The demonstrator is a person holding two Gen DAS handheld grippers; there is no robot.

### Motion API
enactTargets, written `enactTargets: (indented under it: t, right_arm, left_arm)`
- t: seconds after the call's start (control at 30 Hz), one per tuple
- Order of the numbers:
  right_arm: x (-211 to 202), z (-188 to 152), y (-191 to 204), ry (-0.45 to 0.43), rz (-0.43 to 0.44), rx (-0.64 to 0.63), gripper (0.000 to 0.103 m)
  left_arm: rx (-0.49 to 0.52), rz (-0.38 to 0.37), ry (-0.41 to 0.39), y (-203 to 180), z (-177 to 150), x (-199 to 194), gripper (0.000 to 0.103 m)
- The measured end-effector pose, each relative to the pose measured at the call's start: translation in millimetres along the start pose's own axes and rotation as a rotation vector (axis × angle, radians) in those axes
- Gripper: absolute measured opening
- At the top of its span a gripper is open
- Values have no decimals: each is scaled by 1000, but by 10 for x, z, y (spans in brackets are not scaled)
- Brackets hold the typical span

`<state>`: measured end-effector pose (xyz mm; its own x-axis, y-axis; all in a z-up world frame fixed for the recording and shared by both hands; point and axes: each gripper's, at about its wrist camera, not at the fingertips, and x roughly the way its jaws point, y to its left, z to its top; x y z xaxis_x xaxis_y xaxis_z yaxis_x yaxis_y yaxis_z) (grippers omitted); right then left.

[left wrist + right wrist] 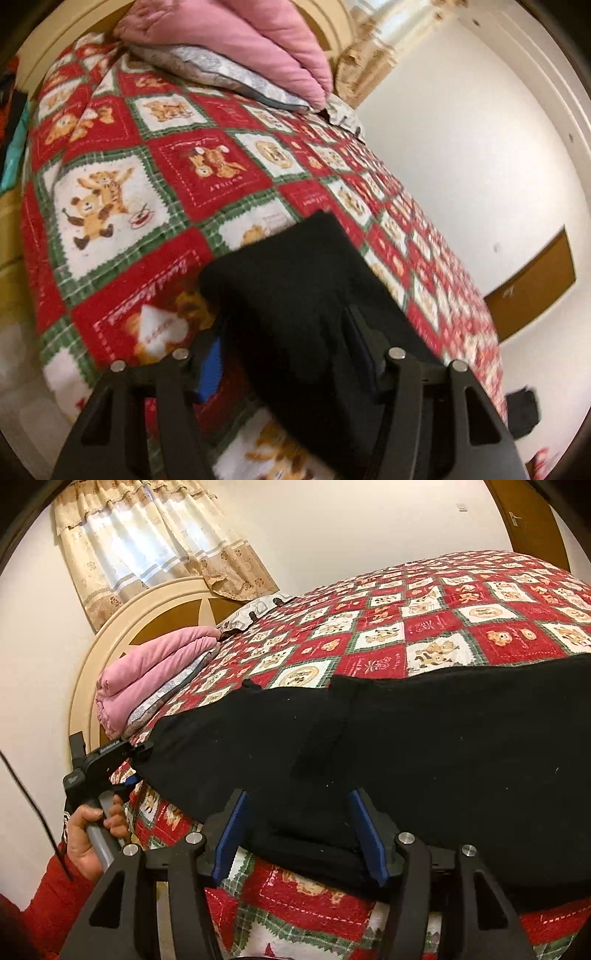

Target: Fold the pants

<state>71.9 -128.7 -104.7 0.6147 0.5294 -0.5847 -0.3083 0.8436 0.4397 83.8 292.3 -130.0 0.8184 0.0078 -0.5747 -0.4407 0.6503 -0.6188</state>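
Note:
Black pants (406, 757) lie flat along the near edge of a bed under a red, white and green teddy-bear blanket (443, 627). My right gripper (297, 834) straddles the pants' near edge where it hangs over the bed's side. Its blue pads (229, 834) stand apart and a sliver of blanket shows beside the left one. At the pants' left end sits my left gripper (142, 751), held by a hand (88, 834) in a red sleeve. In the left wrist view the pants (295, 288) run between my left gripper's (286, 350) spread fingers, and the cloth reaches past the right finger.
Folded pink bedding (155, 664) on a grey patterned pillow lies at the head of the bed, against a cream headboard (110, 627). Curtains (147, 554) hang behind it. A white wall and a brown door (535, 280) stand past the bed's far side.

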Motion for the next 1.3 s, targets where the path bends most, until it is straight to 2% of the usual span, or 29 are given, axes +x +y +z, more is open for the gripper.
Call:
enactTargets:
  t: [0.03, 0.1, 0.13, 0.23, 0.37, 0.47, 0.57, 0.63, 0.7, 0.8, 0.93, 1.0, 1.07, 1.3]
  right_arm:
    - [2, 0, 6, 1, -2, -4, 59]
    - [2, -4, 11, 1, -4, -6, 59]
    - [1, -3, 9, 1, -3, -4, 59]
    - [0, -3, 2, -1, -2, -2, 59]
    - [1, 6, 1, 8, -2, -8, 59]
    - [-71, 80, -31, 25, 9, 20, 59]
    - [-314, 196, -129, -58, 11, 60, 59]
    - [-481, 280, -230, -101, -8, 87, 59]
    - [-615, 345, -372, -119, -11, 132, 59]
    - [-817, 362, -620, -159, 3, 225, 59]
    - [-927, 337, -825, -174, 74, 322, 59]
    - [-915, 335, -891, -173, 147, 369, 59]
    - [-865, 346, -907, -146, 210, 393, 59]
    - [-428, 551, -865, -17, 325, 449, 59]
  left_arm:
    - [-16, -15, -6, 3, 13, -1, 58]
    - [15, -17, -9, -34, -18, -16, 33]
    - [46, -20, -4, -57, -44, -15, 27]
    - [83, -11, -12, -72, -97, -22, 23]
    - [135, 4, -22, -195, -73, -73, 22]
    - [281, -13, -84, -535, -74, -257, 21]
    - [468, -99, -144, -1034, -190, -511, 21]
    - [567, -174, -150, -1319, -343, -639, 21]
    - [654, -259, -125, -1579, -554, -719, 21]
    - [801, -378, -66, -1916, -1048, -788, 21]
    - [954, -461, 66, -2133, -1769, -649, 21]
    - [1016, -462, 118, -2164, -2025, -566, 21]
    - [1057, -444, 133, -2164, -2154, -509, 21]
    - [1109, -432, 80, -2143, -2214, -564, 21]
